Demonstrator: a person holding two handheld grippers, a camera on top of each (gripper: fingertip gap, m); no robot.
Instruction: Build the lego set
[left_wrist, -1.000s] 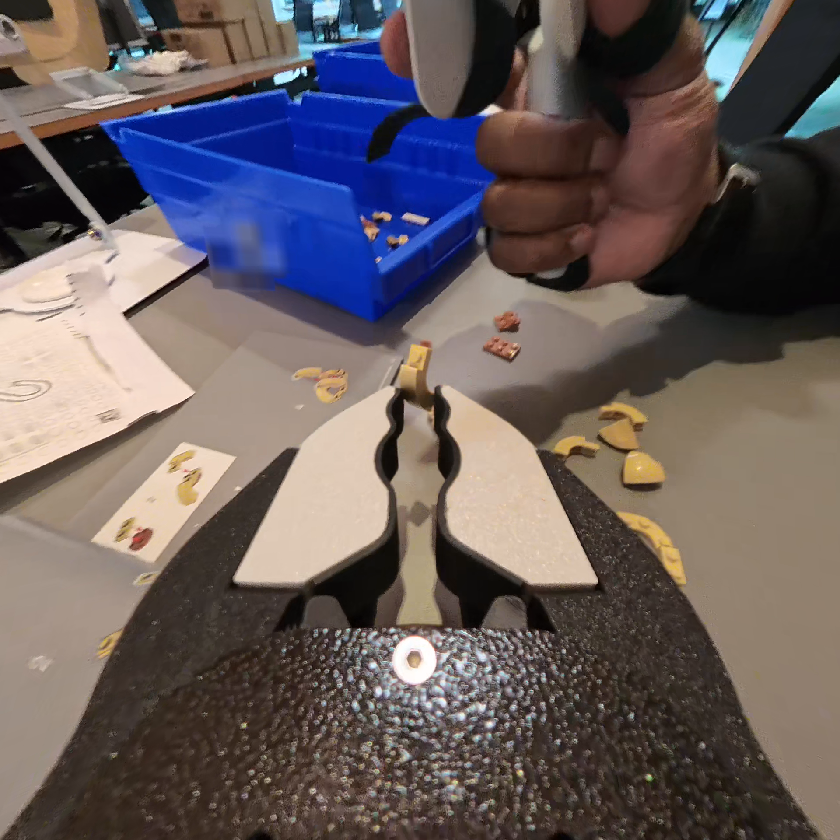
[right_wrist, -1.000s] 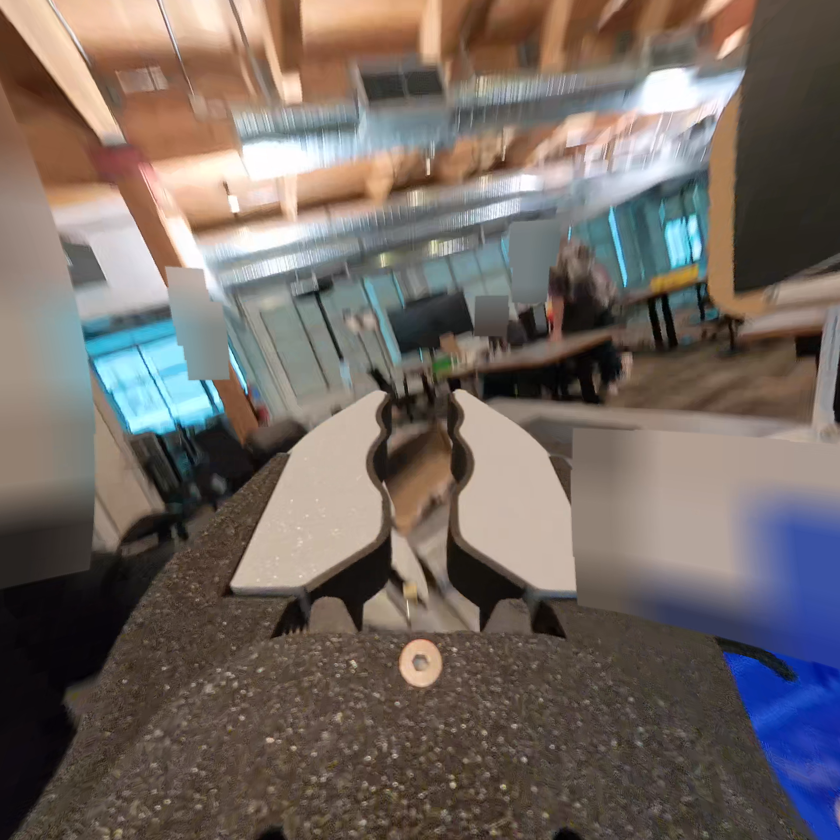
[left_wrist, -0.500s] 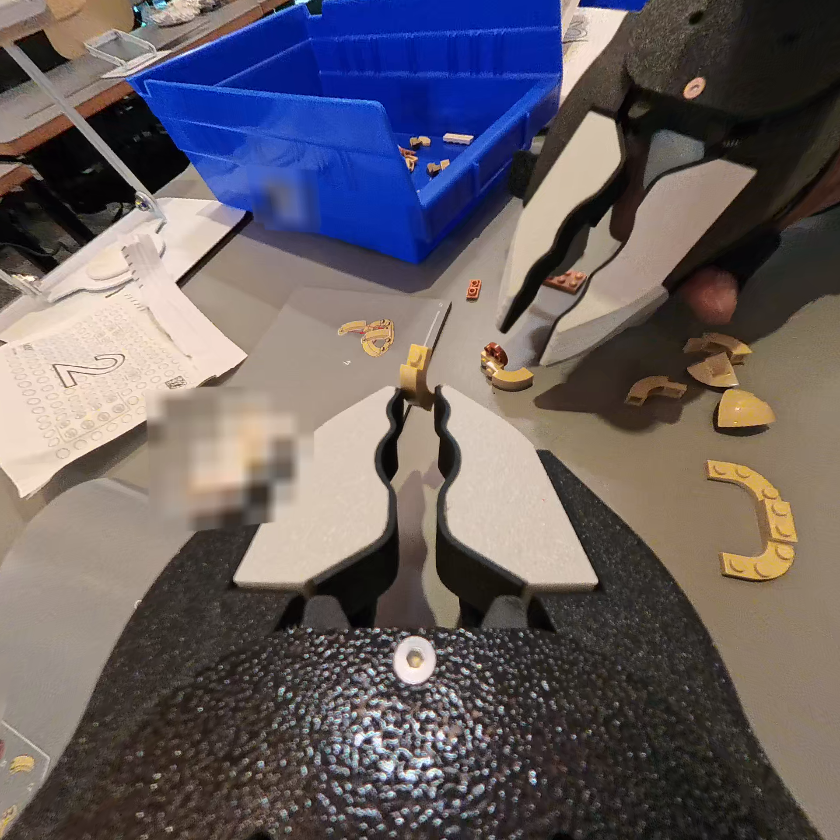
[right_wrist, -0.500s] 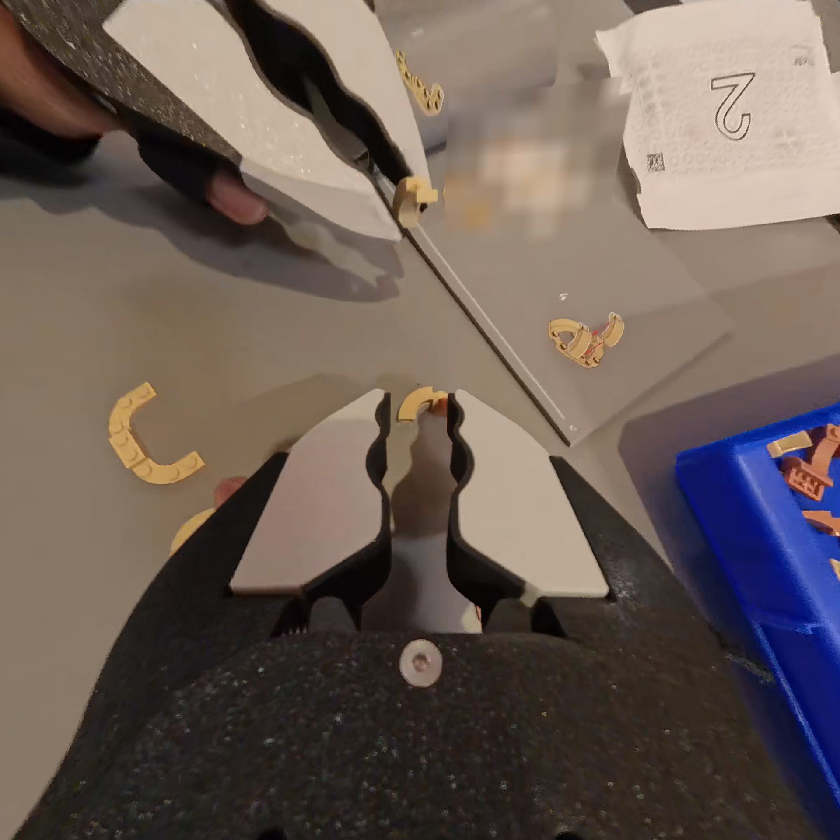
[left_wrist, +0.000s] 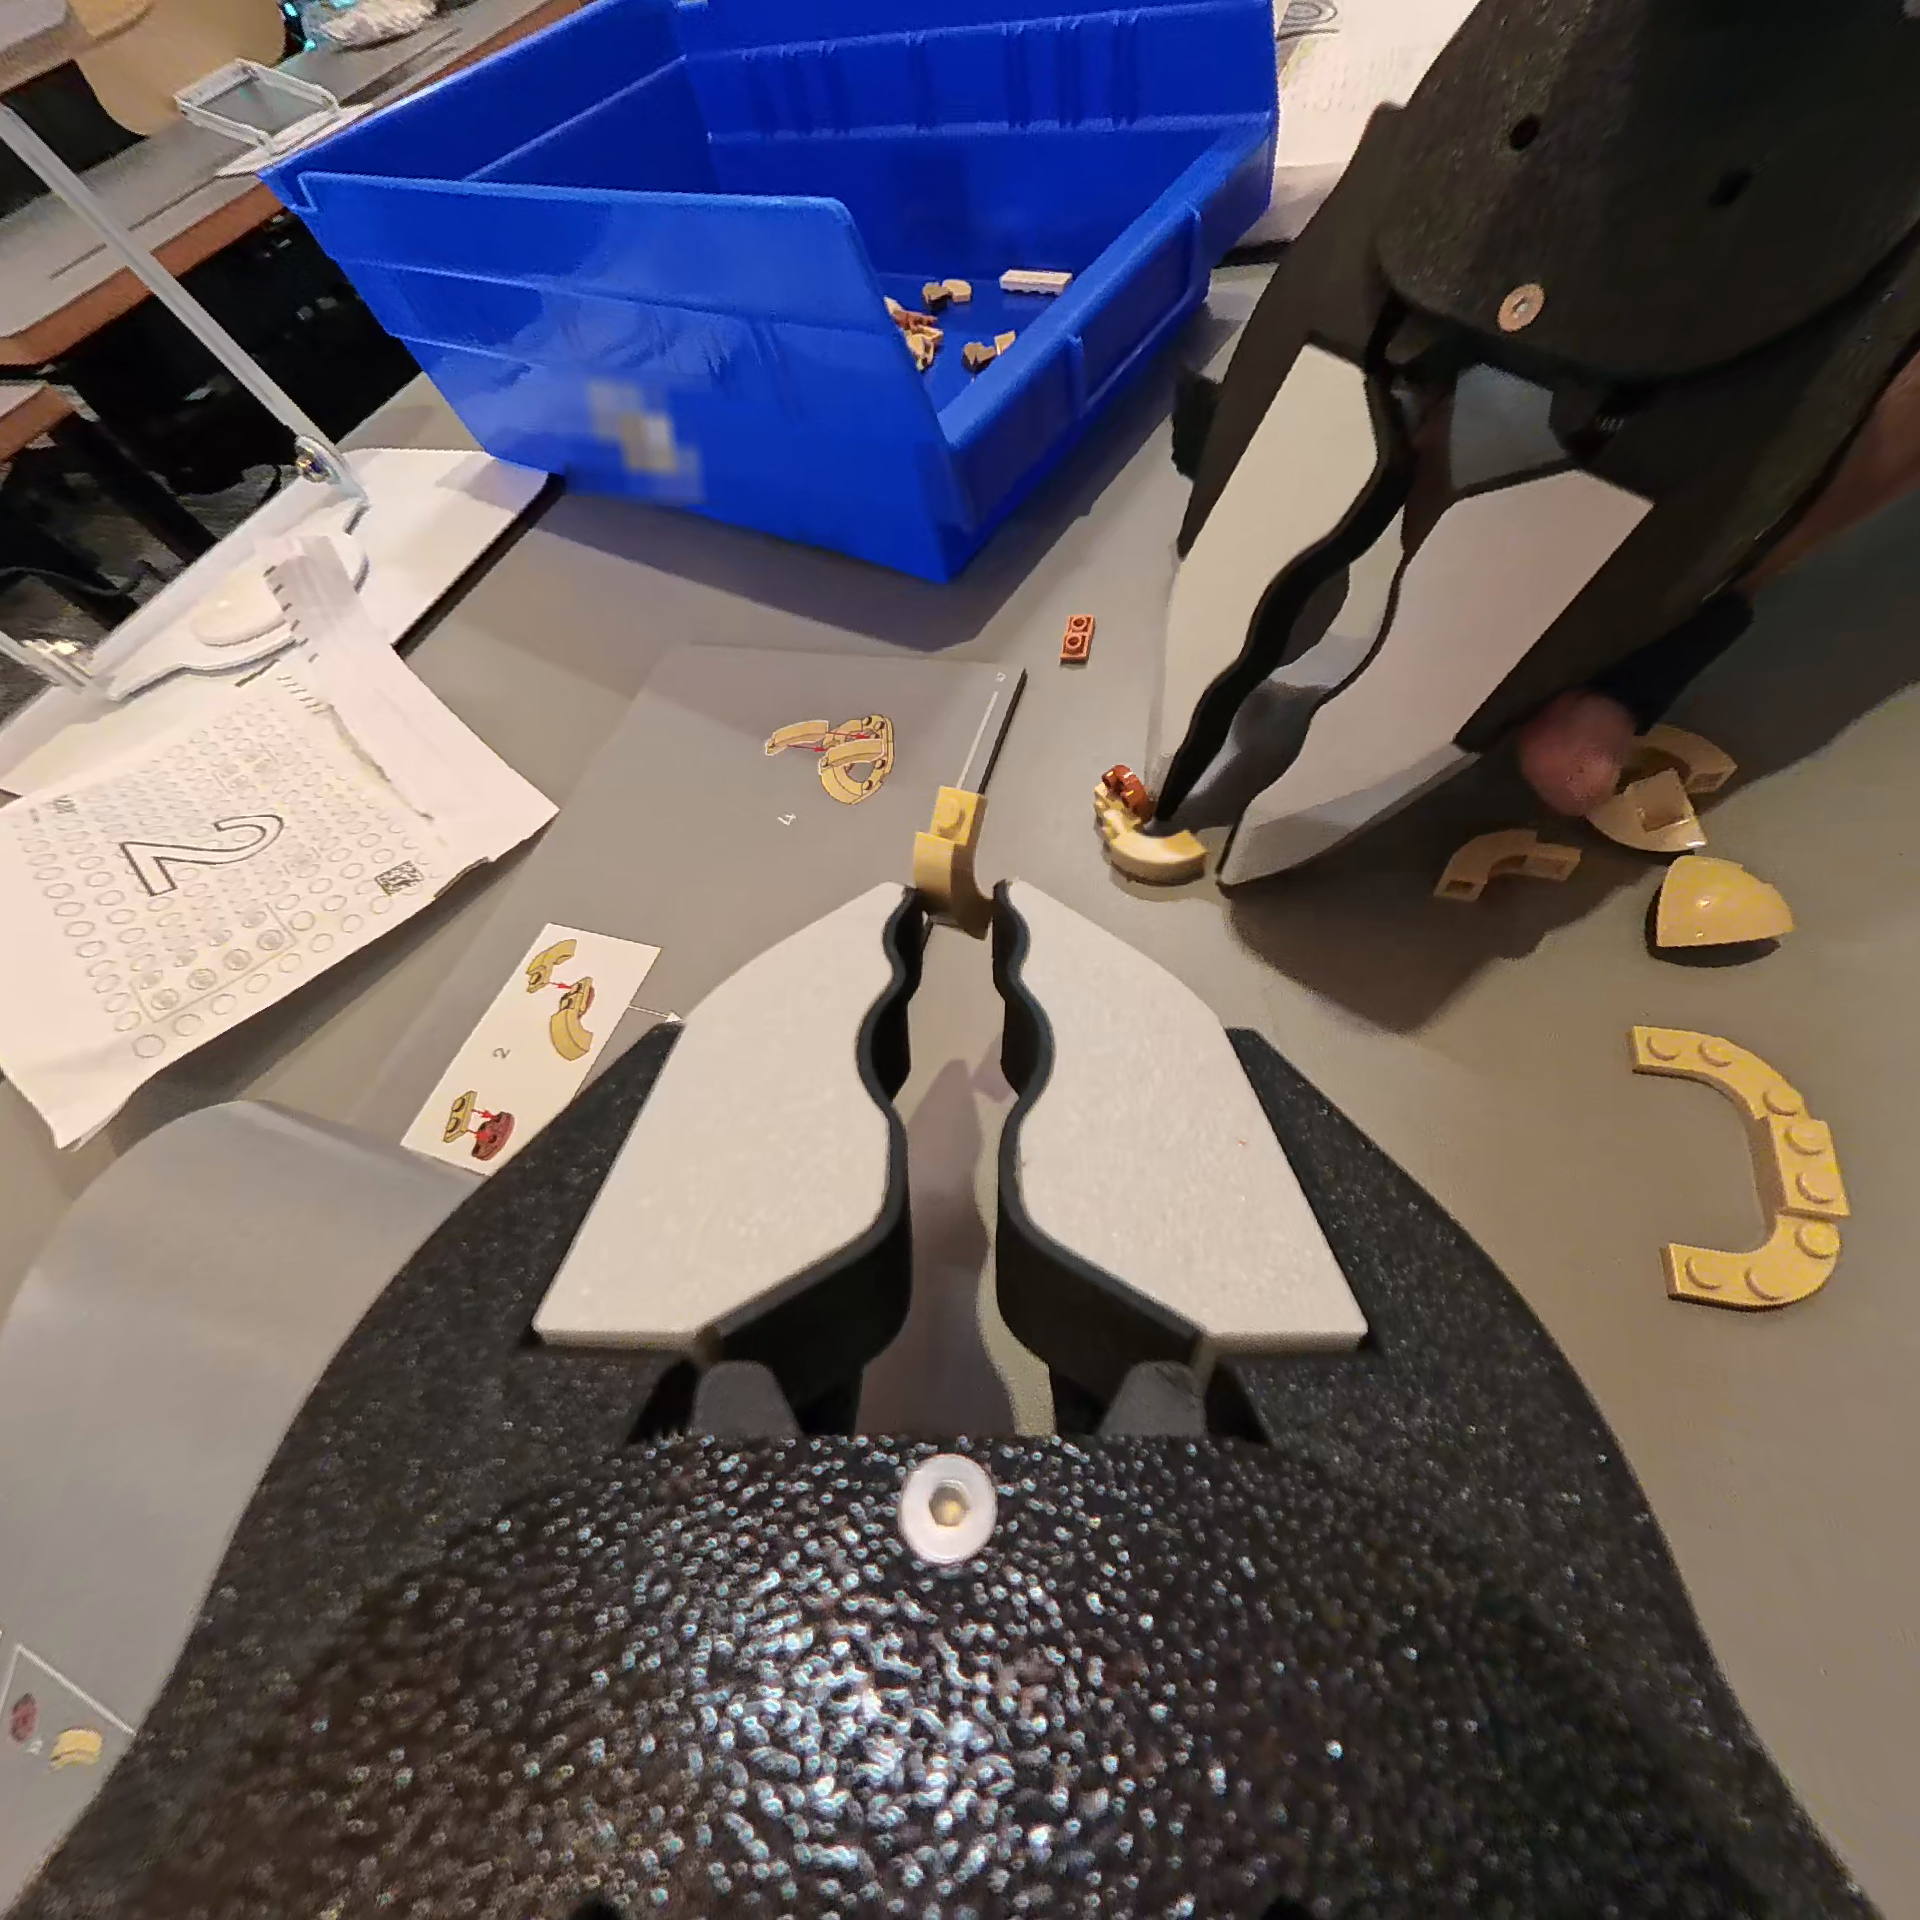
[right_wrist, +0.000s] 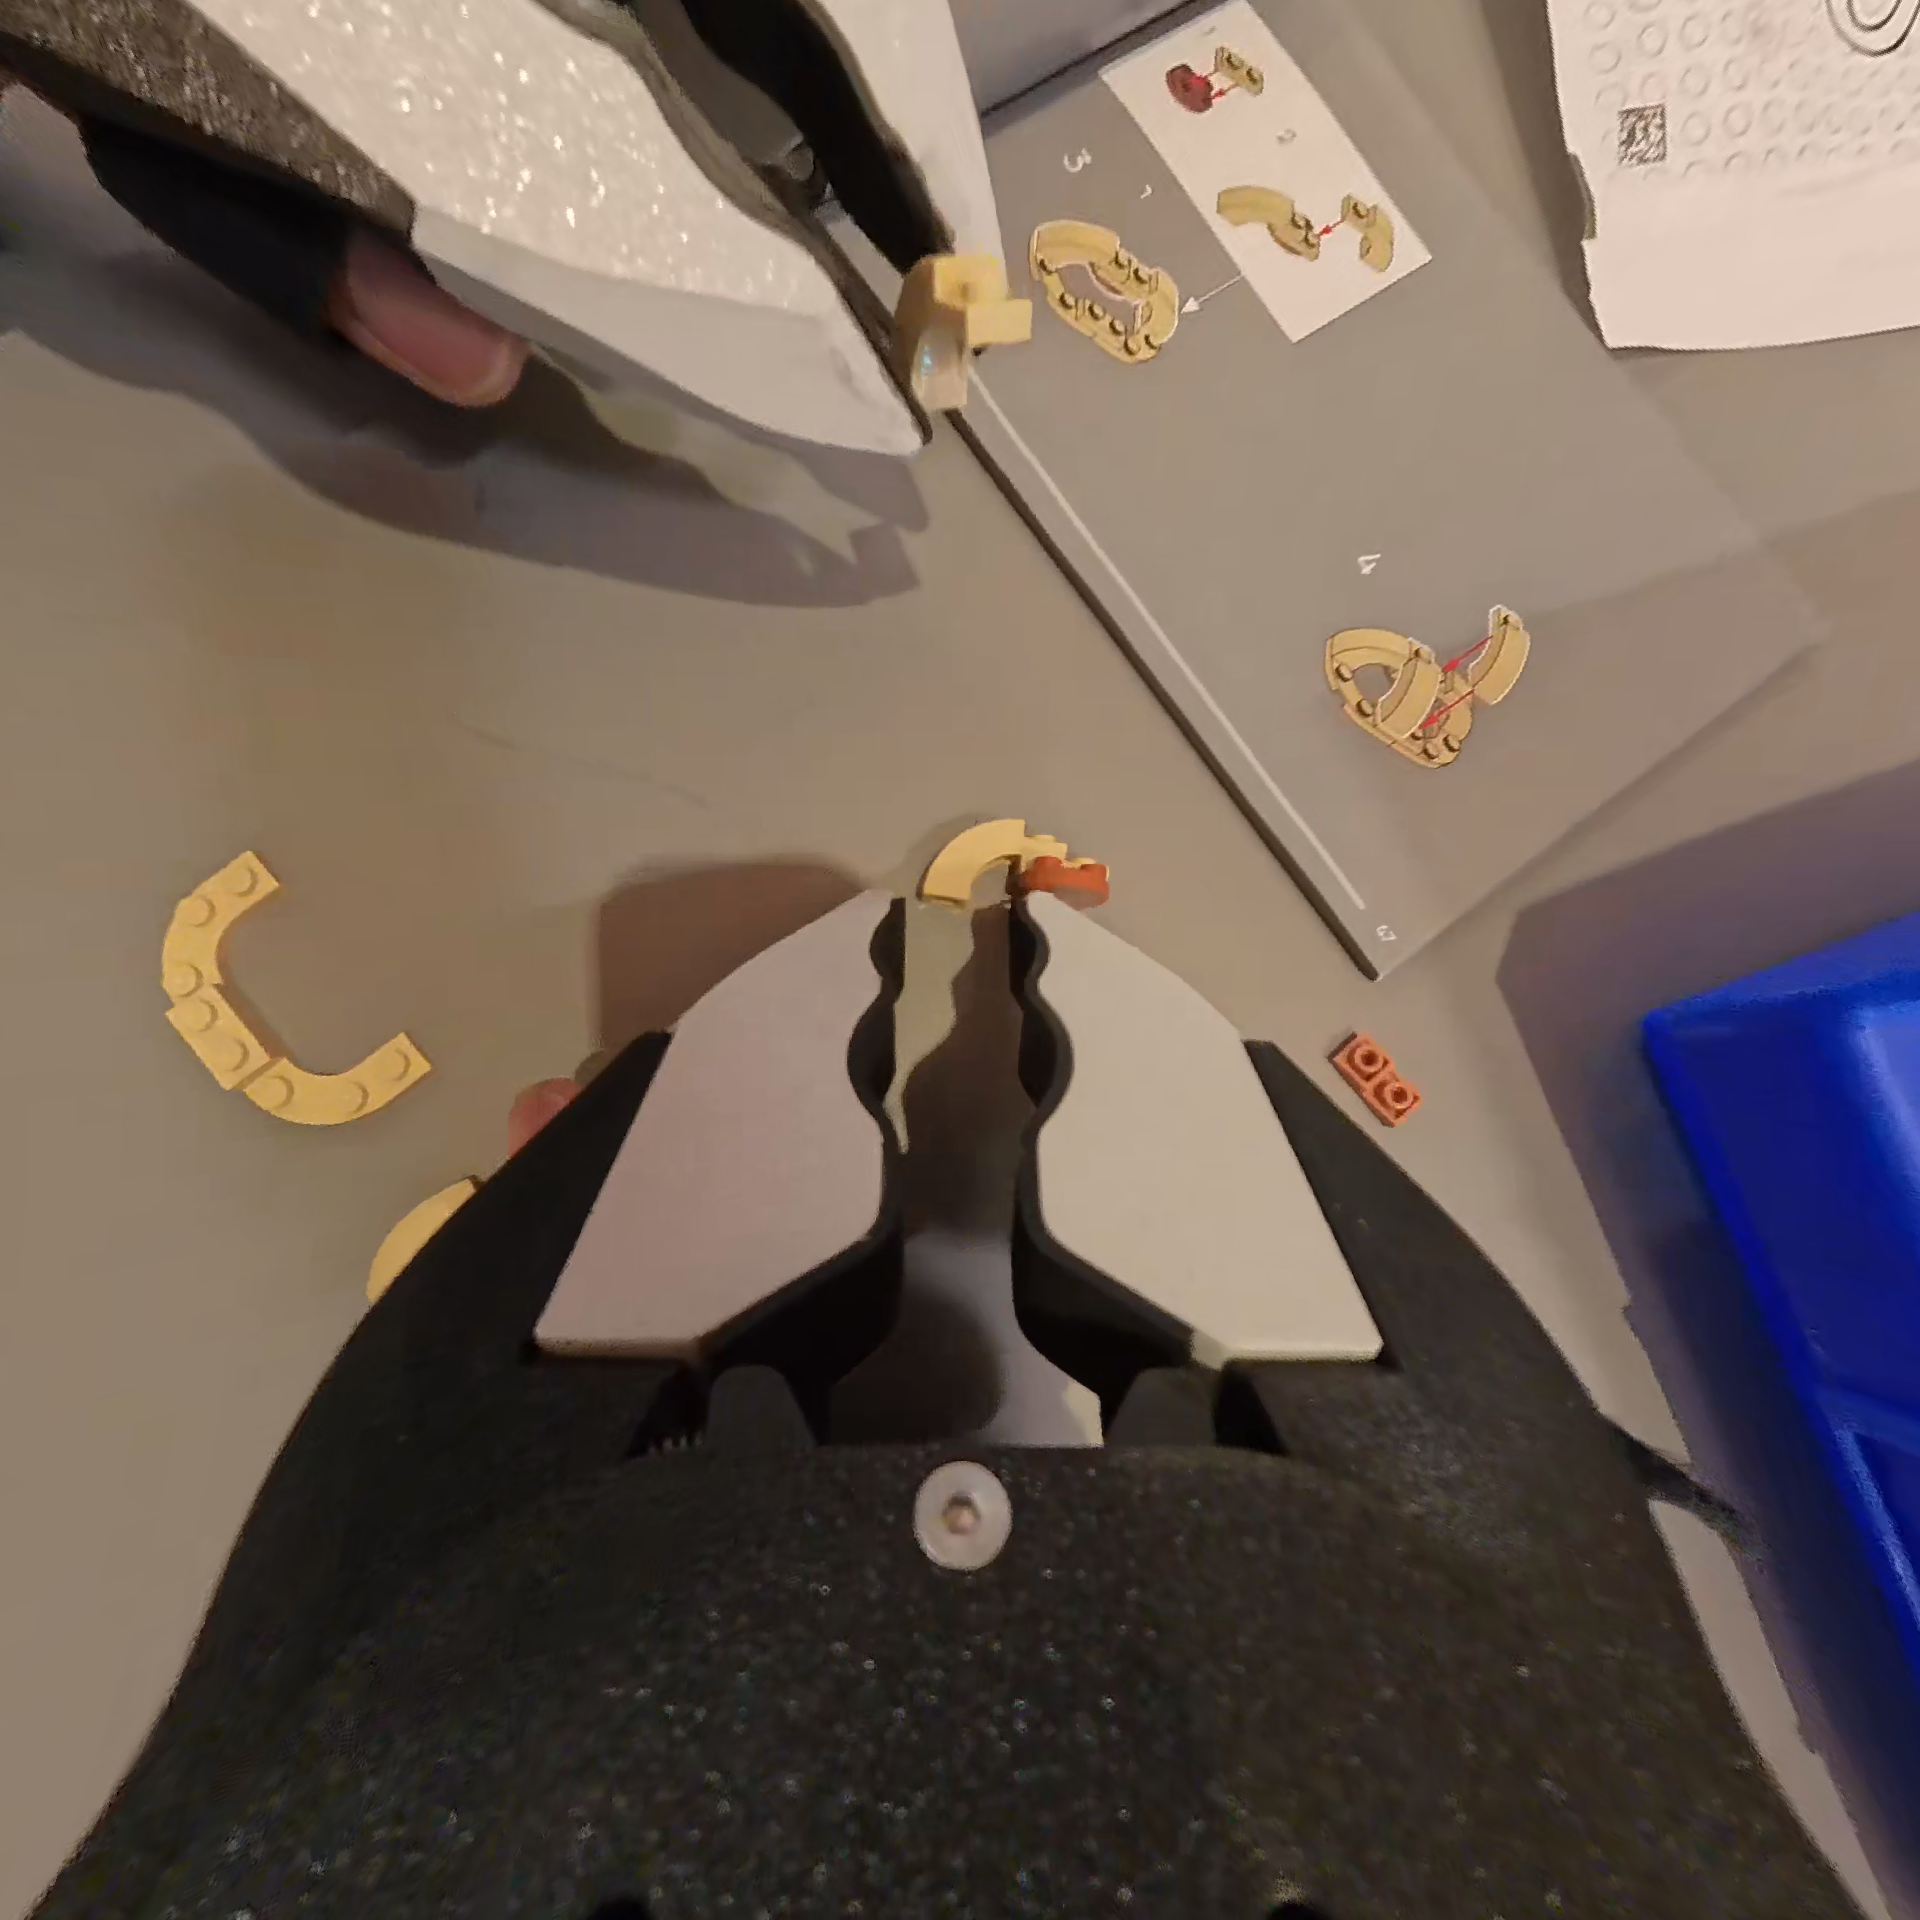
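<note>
Left gripper (left_wrist: 951, 904), centre of the left wrist view, closed on a tan curved brick (left_wrist: 948, 854) that sticks up from between the tips, over the edge of the grey instruction sheet (left_wrist: 717, 790). Same brick at the top centre of the right wrist view (right_wrist: 951, 312), pinched at the tip of that gripper.

Right gripper (right_wrist: 961, 902), centre of its own view, tips down on the grey table (right_wrist: 520, 675), jaws slightly apart around one end of a tan arch with a red-brown piece (right_wrist: 1003, 862); not clear whether clamped or only touching. In the left wrist view, same arch (left_wrist: 1143, 836) right of centre, under the right gripper's tips (left_wrist: 1195, 831).

Tan U-shaped plate (left_wrist: 1756, 1174) flat at the right edge of the left wrist view, well apart from both tools. Tan dome piece (left_wrist: 1720, 904) and smaller tan arches (left_wrist: 1507, 862) at upper right. Small red-brown plate (left_wrist: 1078, 637) above centre, near the blue bin (left_wrist: 727, 343) holding a few loose pieces. White paper bag (left_wrist: 239, 862) at left.
</note>
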